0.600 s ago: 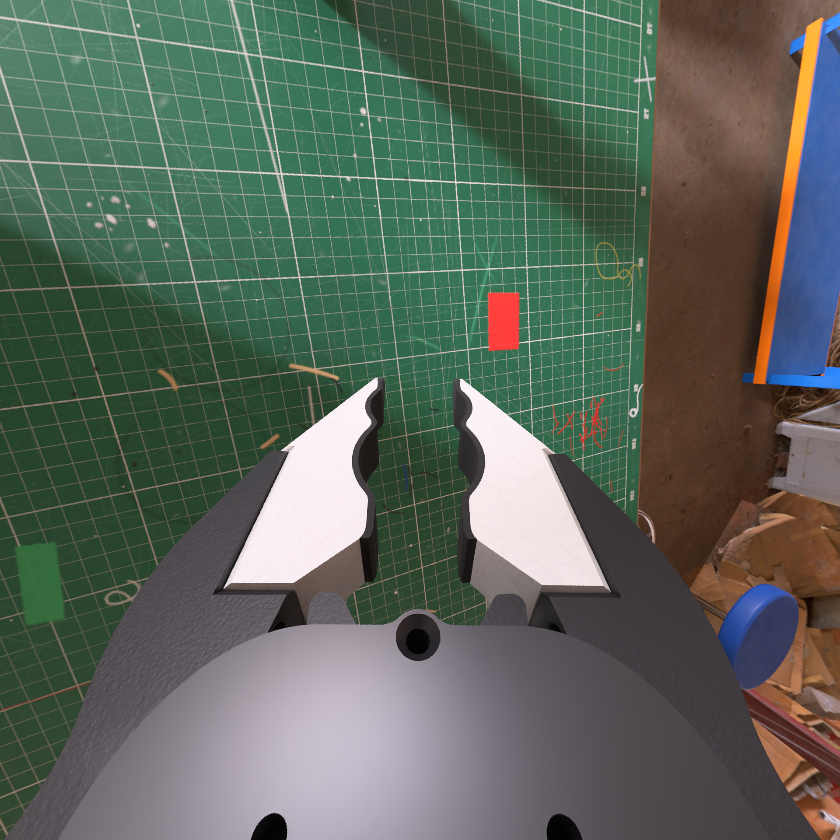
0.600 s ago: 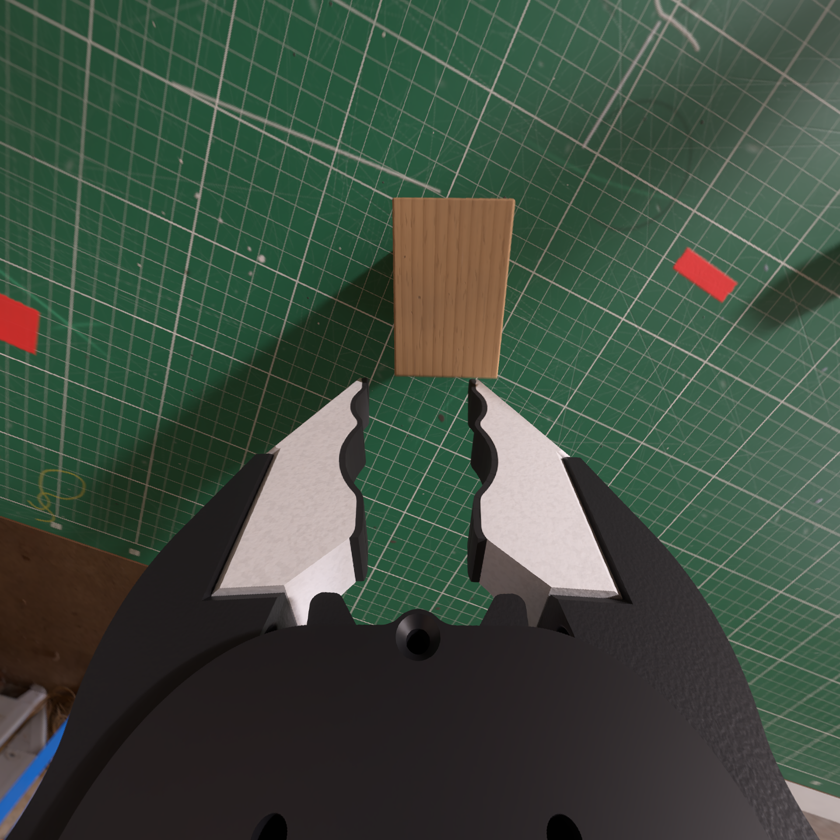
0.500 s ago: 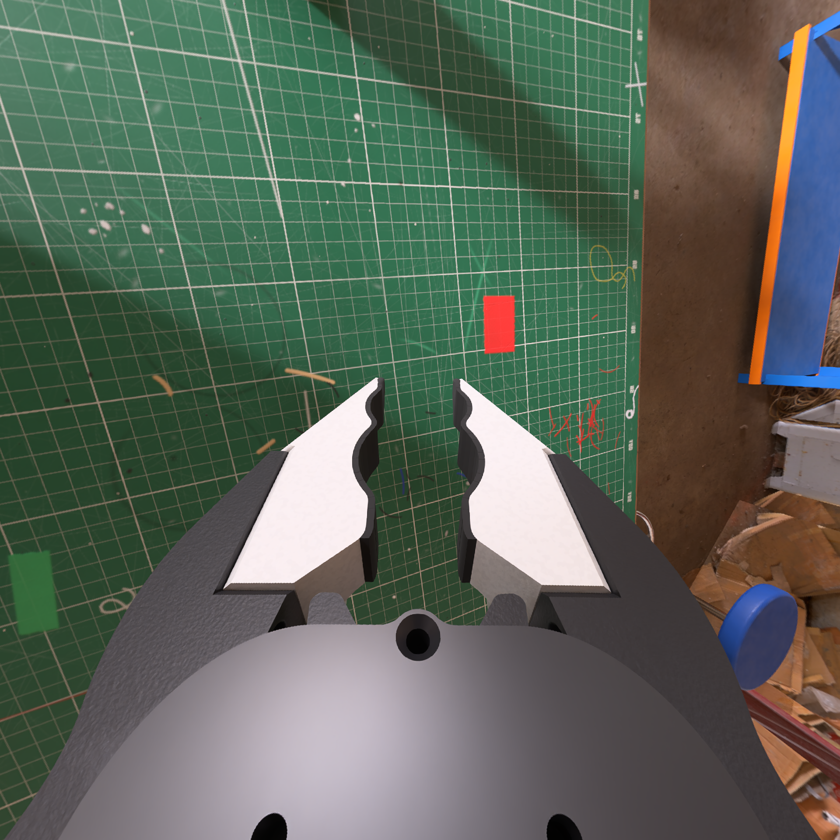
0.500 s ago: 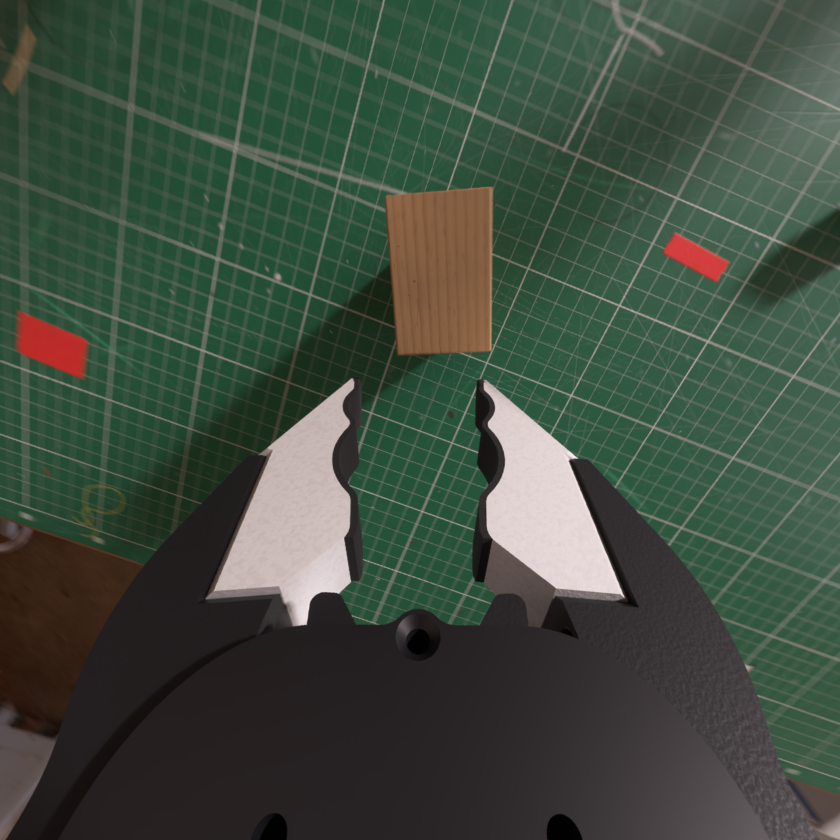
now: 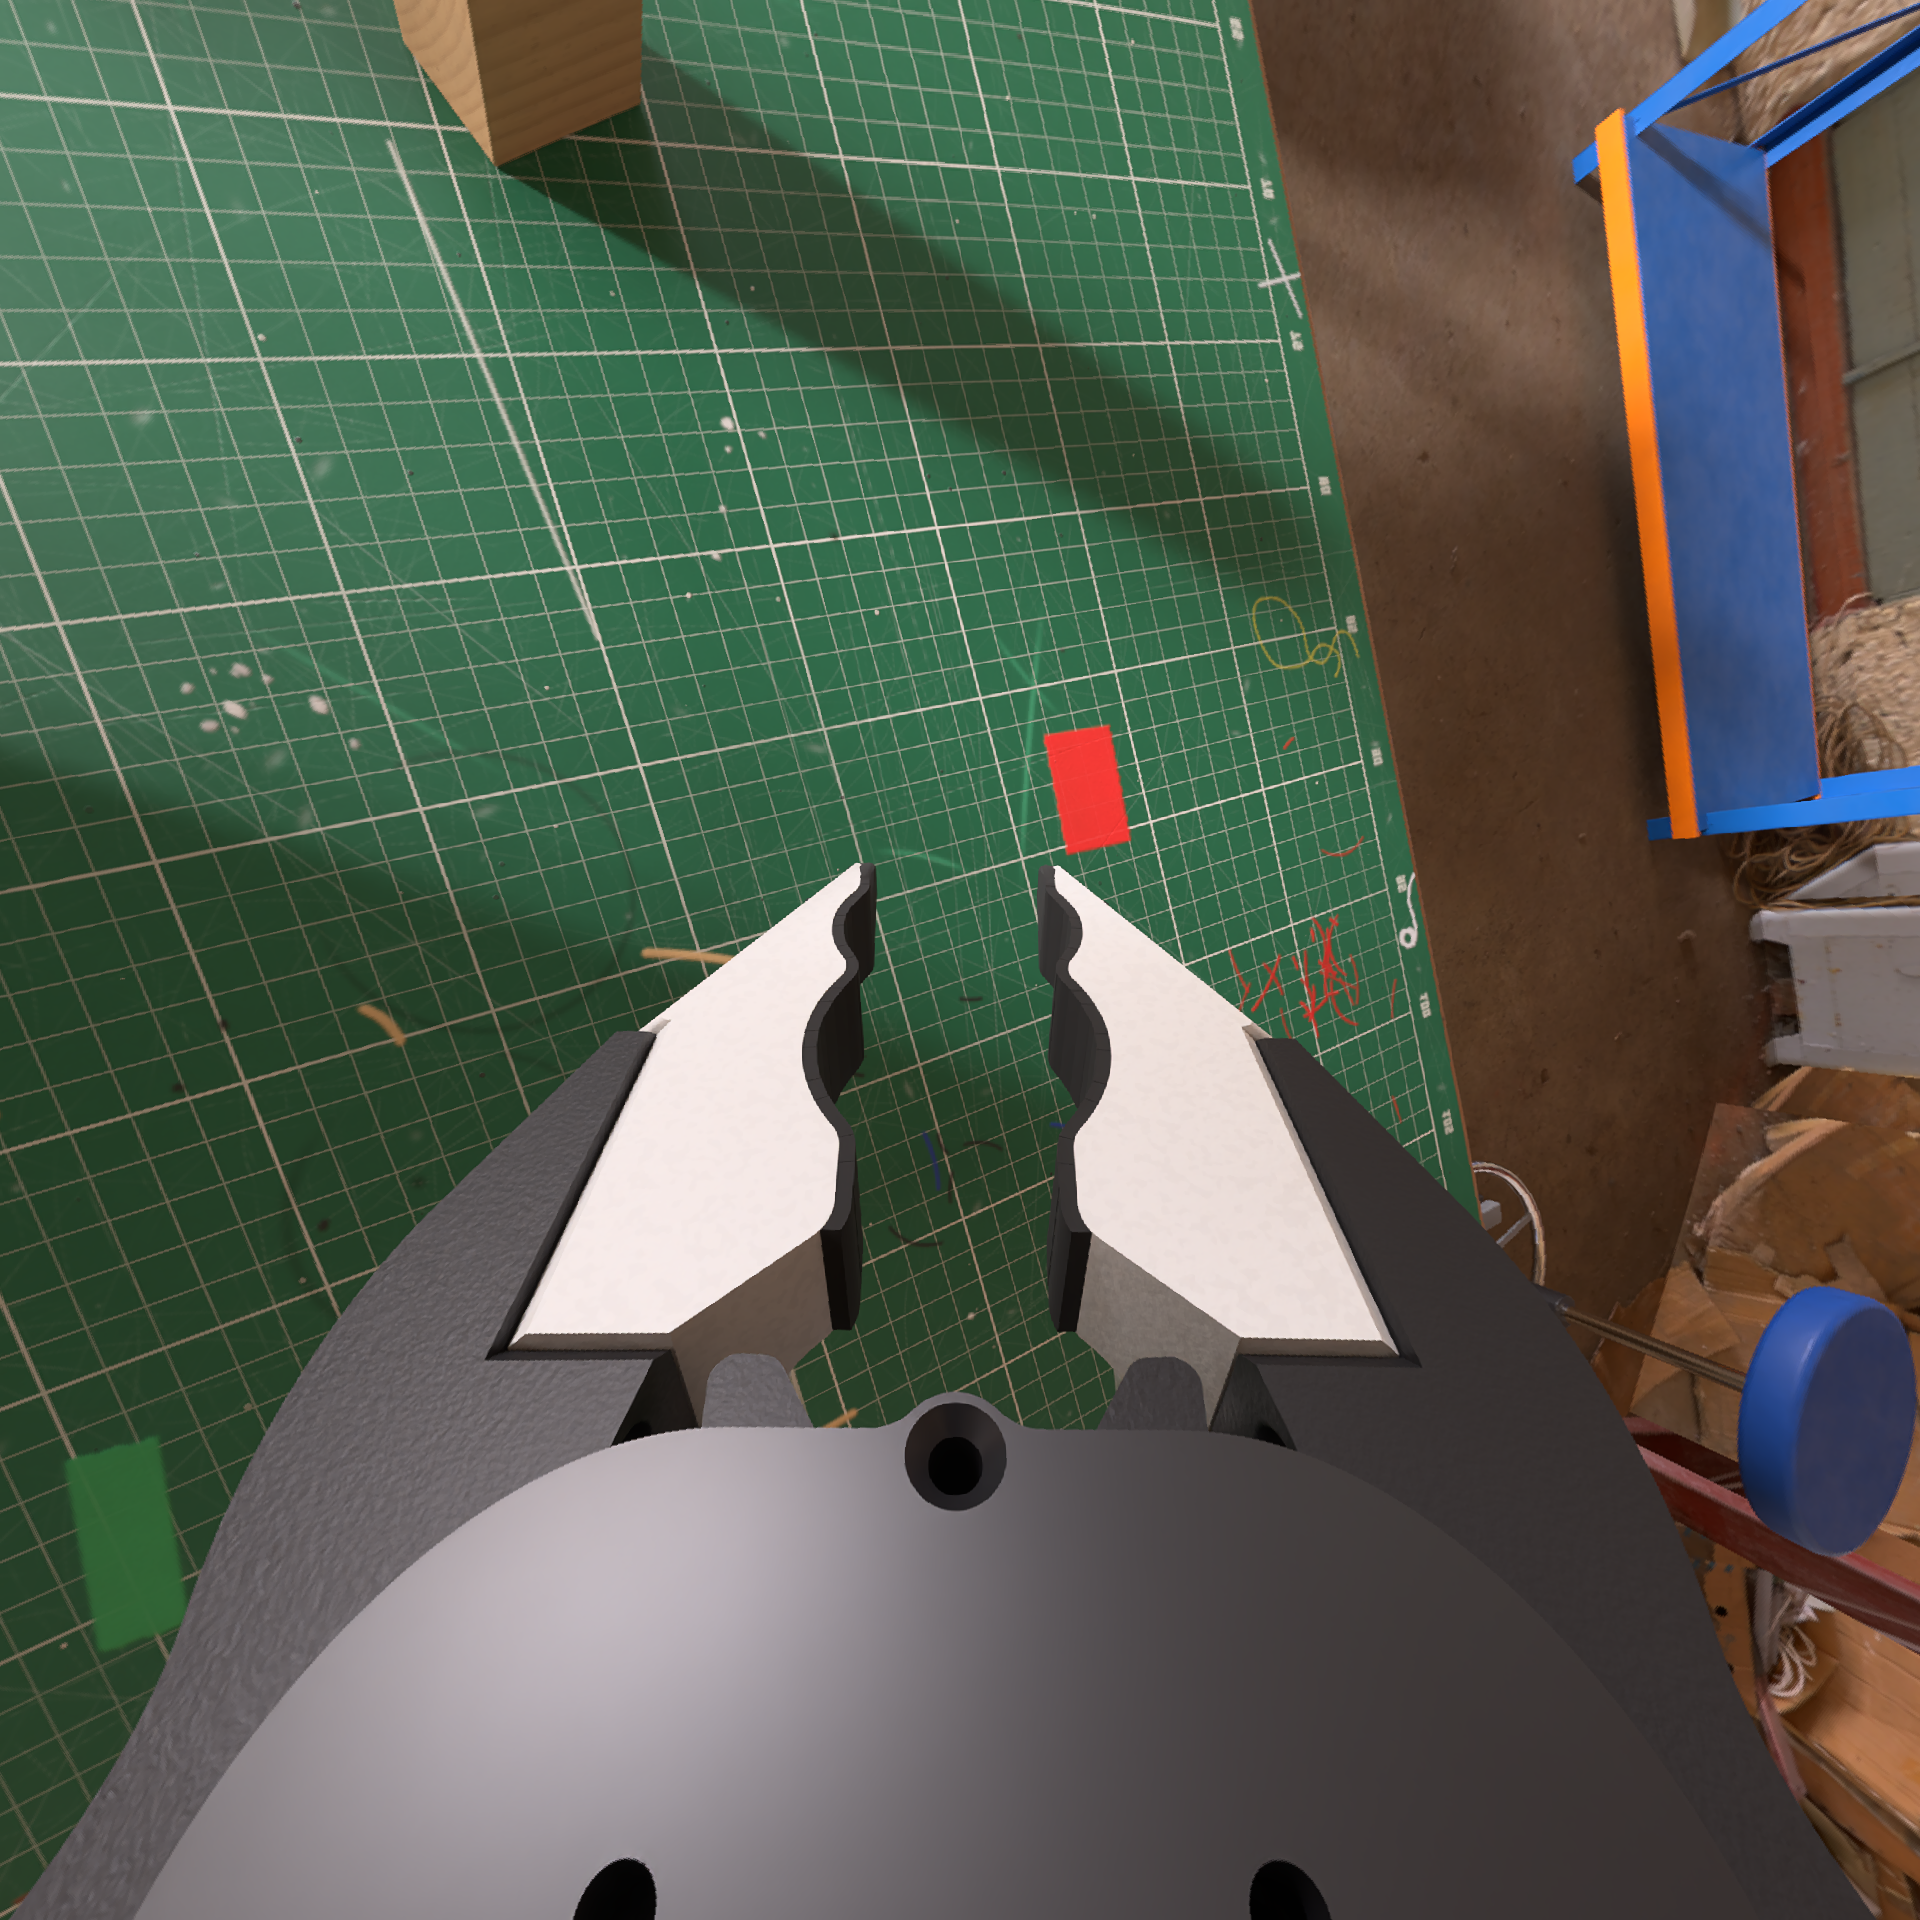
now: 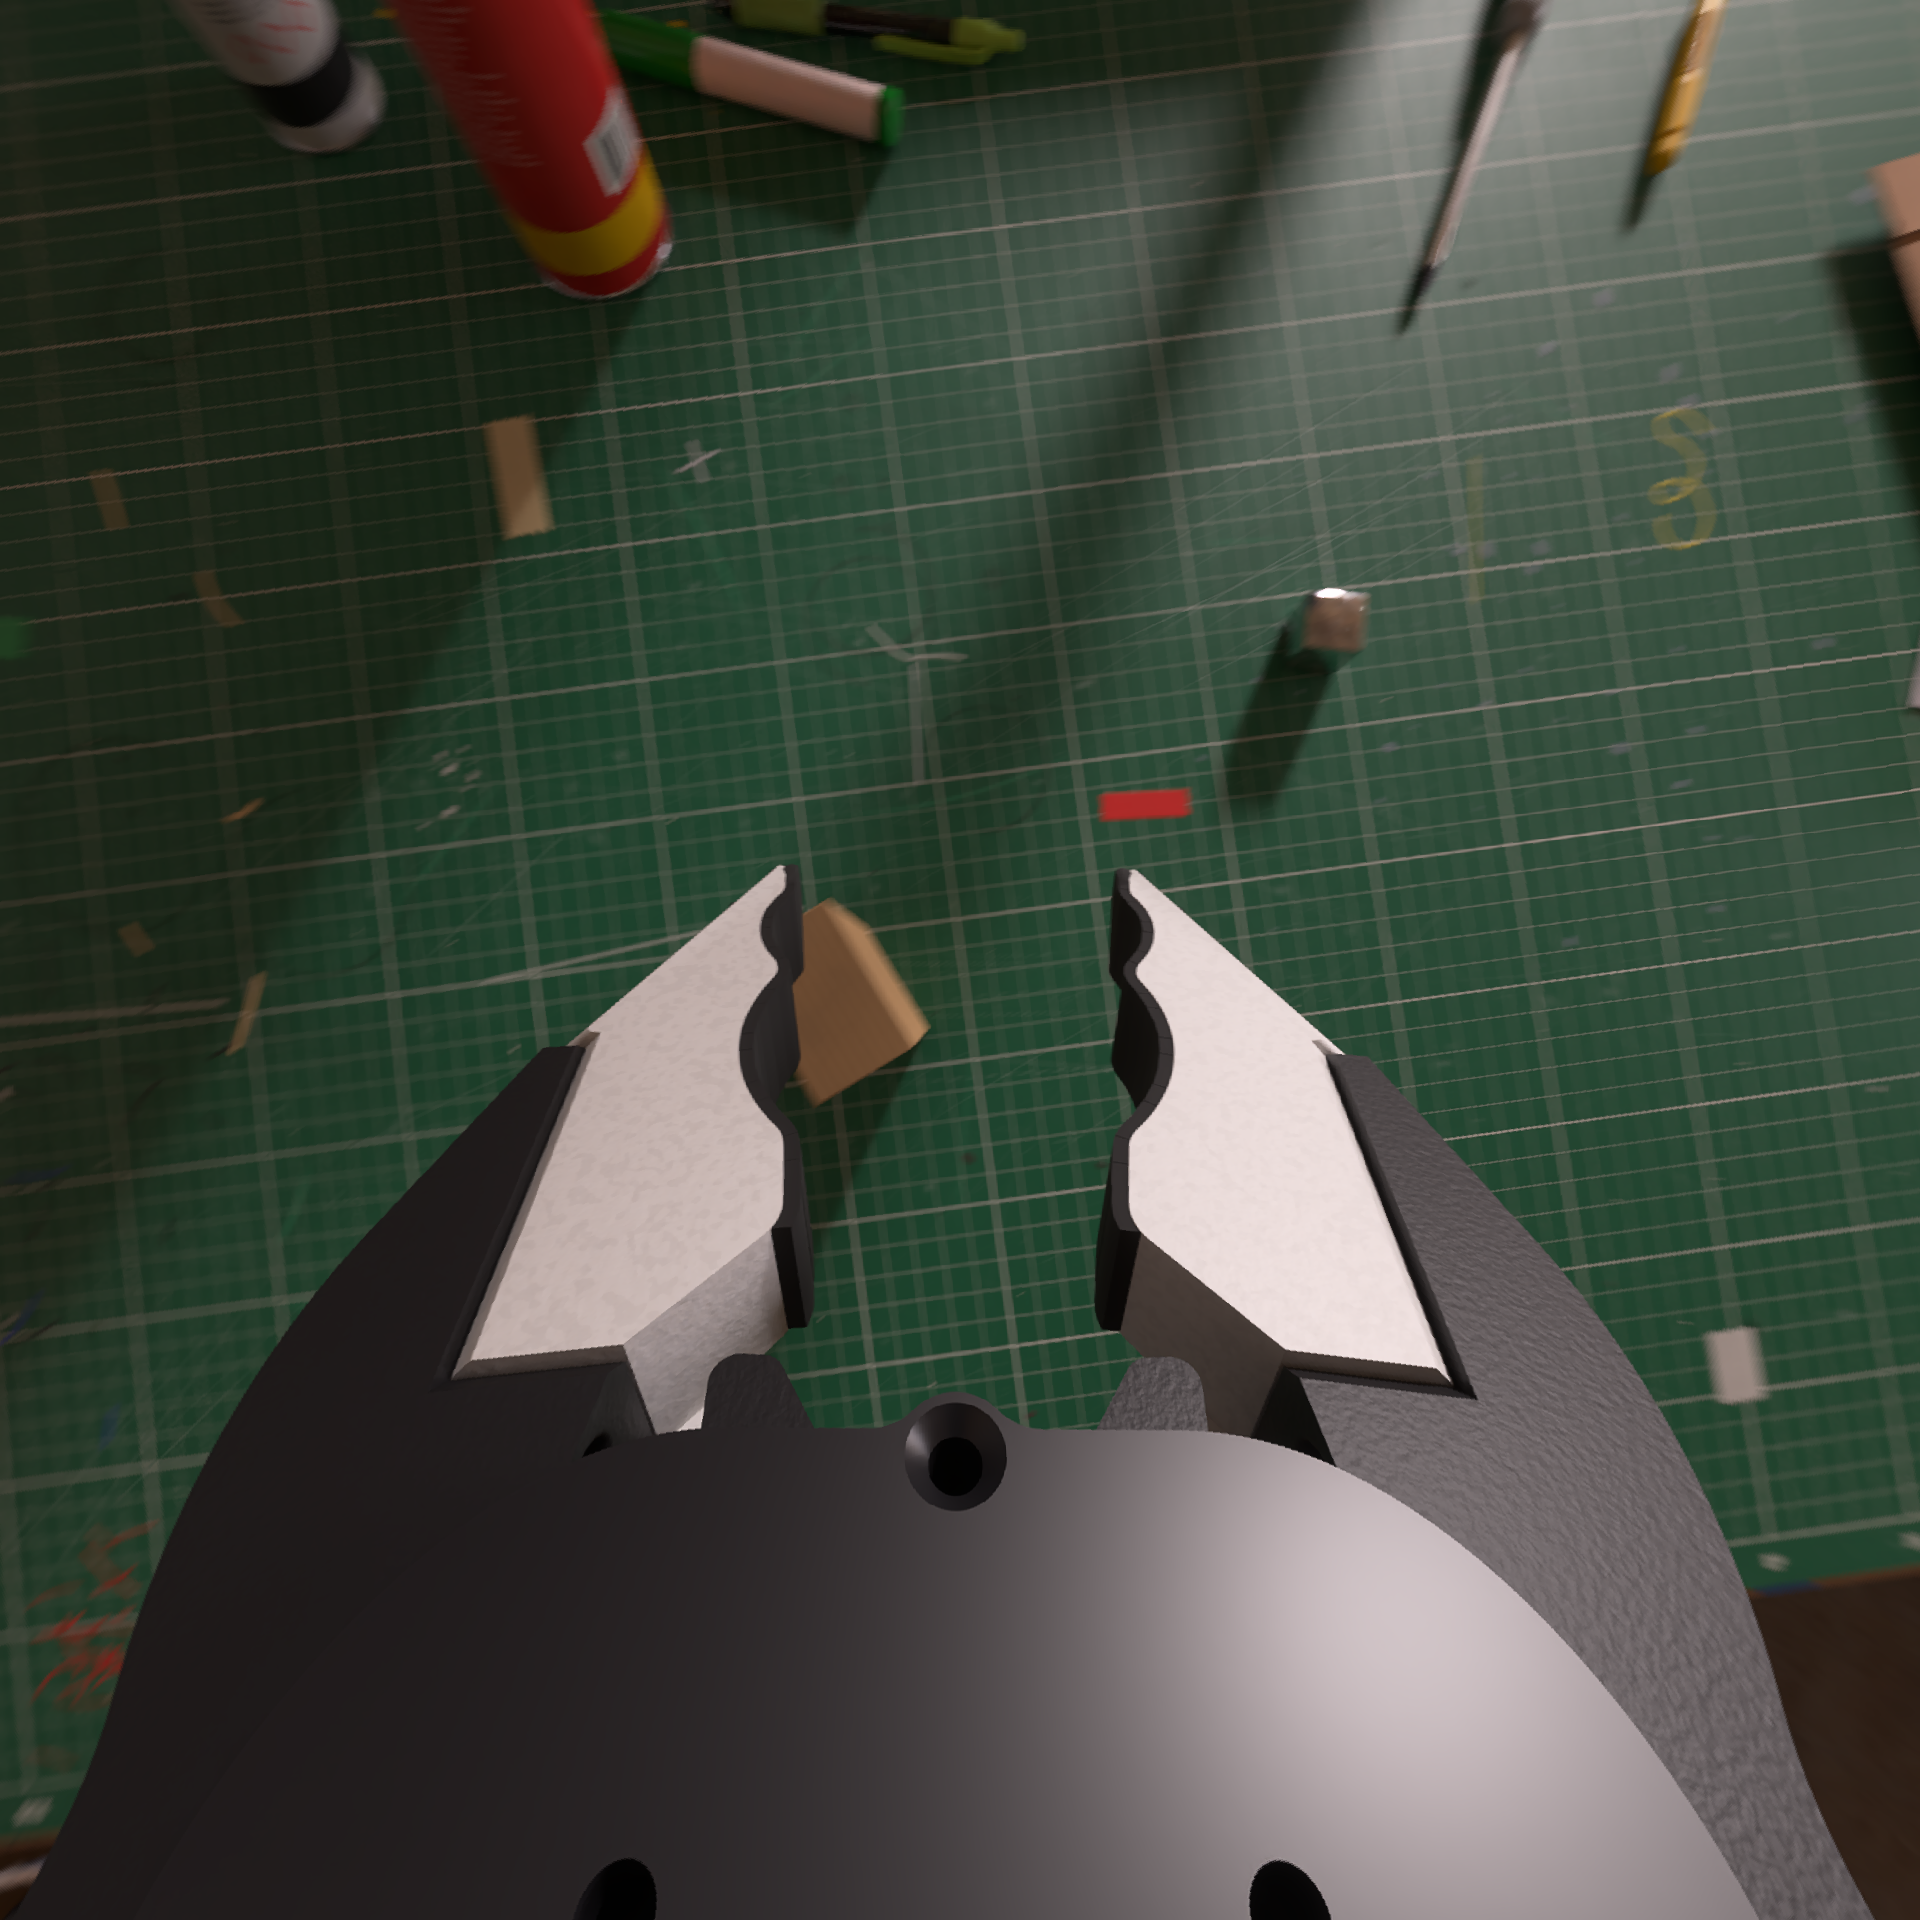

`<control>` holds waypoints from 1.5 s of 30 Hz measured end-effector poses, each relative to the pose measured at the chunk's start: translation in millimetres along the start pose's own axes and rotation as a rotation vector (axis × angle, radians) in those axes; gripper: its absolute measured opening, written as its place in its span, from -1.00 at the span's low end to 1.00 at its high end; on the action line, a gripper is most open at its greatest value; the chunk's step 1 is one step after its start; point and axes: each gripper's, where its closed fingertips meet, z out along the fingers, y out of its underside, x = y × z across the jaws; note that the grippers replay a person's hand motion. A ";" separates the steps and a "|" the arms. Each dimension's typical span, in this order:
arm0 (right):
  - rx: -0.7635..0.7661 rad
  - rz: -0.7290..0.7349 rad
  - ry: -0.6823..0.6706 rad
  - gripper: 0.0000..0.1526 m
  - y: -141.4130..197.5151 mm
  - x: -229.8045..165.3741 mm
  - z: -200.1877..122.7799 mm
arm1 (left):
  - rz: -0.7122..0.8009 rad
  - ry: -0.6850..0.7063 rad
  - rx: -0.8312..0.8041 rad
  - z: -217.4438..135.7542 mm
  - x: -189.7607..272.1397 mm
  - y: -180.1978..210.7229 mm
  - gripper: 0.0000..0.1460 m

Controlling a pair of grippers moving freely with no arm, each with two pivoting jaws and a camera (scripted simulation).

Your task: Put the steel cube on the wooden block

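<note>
Both grippers are open and holding nothing. Right gripper hangs above the green cutting mat, jaws spread wide; left gripper also sits over the mat, jaws parted a bit less. Landmark is the wooden block: in the right wrist view it lies on the mat, partly hidden behind the gripper's left fingertip, not between the jaws. Steel cube stands on the mat well apart from the block, farther out and to the right, throwing a long shadow back toward the gripper. Small red marker lies between block and cube, nearer the cube's shadow. Beyond the block at the far edge: red-and-yellow cylinder, a green-capped marker pen, thin tools at far right. Left wrist view: the block is far ahead at top, cut off by the frame; a red marker sits just past the fingertips, well short of the block. Cube not seen in that view.
</note>
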 end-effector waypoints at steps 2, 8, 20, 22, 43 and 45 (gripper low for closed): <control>-0.010 -0.005 0.072 -0.33 -17.6 17.5 12.3 | -0.006 -0.009 -0.008 0.9 -0.5 -0.1 -0.58; -0.138 0.001 0.178 -0.44 -48.2 92.8 98.2 | -0.111 -0.085 0.001 1.4 -7.5 -11.1 -0.58; -0.503 0.055 0.106 -0.42 7.7 162.0 236.7 | -0.517 -0.246 0.035 -3.2 -12.3 4.8 -0.59; -0.484 0.076 0.084 -0.65 8.1 160.4 237.3 | -0.527 -0.249 0.031 -3.5 -11.2 6.7 -0.59; -0.123 0.112 0.115 -0.66 35.0 18.6 16.9 | 0.020 0.012 -0.020 11.1 -10.0 -15.7 -0.59; -0.134 0.115 0.121 -0.66 42.9 13.6 8.4 | 0.052 0.026 -0.027 12.1 -4.9 -17.3 -0.60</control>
